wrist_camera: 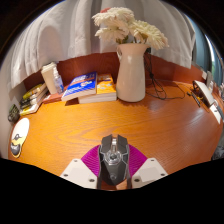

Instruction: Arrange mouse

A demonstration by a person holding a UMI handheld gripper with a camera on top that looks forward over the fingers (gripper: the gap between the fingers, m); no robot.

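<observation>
Two fingers [76, 172] of the gripper [114, 176] clamp a dark mouse [114, 158]. Bare table [90, 125] spreads ahead of it. Beyond stand a white vase [131, 72] and books [88, 88], near the far edge.

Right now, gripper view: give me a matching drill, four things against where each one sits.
Things:
1. mouse
2. vase
3. books
4. desk

Places:
A. left of the vase, at the back of the desk
B. beneath everything, bare wood ahead of the fingers
C. between the gripper fingers, pressed by both
D. upright beyond the mouse, holding pale flowers

Pairs: 1-C, 2-D, 3-A, 4-B
</observation>
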